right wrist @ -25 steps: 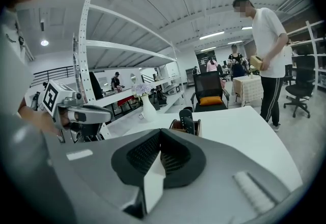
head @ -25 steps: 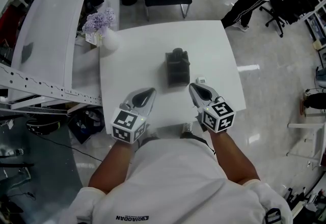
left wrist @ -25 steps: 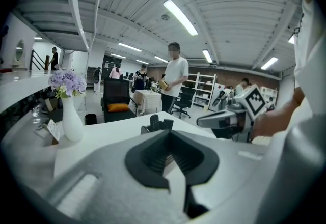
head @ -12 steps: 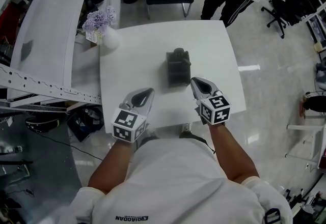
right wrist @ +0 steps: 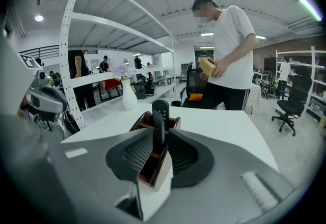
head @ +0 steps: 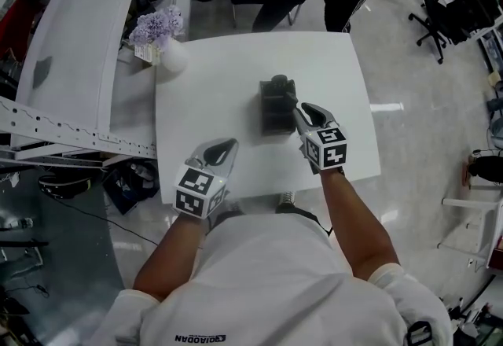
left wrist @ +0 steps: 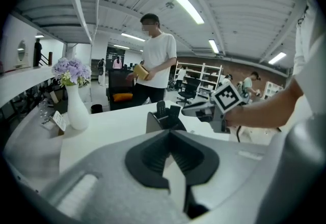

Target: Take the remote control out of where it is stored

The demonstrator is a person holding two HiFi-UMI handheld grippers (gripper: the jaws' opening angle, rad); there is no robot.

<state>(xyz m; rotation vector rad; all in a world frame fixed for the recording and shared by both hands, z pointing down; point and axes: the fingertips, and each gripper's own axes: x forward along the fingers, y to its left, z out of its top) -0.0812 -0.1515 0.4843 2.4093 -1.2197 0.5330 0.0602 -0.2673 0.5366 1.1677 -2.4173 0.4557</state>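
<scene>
**A:** My left gripper [left wrist: 170, 132] jaws are shut, idle. Right gripper [right wrist: 159, 135] jaws just opened partway, nothing pinched yet. Remote control [right wrist: 160, 113] stands upright in the holder [right wrist: 153, 169], dead ahead.

**B:** Gap's narrow imo, could clip the holder wall & tip it over.

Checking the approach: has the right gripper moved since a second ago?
Yes. The right gripper has advanced across the table to beside the holder; its jaws have just been opening, with its corner between them.

Head view overhead, both gripper views low across table [head: 204, 85], sharing holder [head: 277, 110]
</scene>
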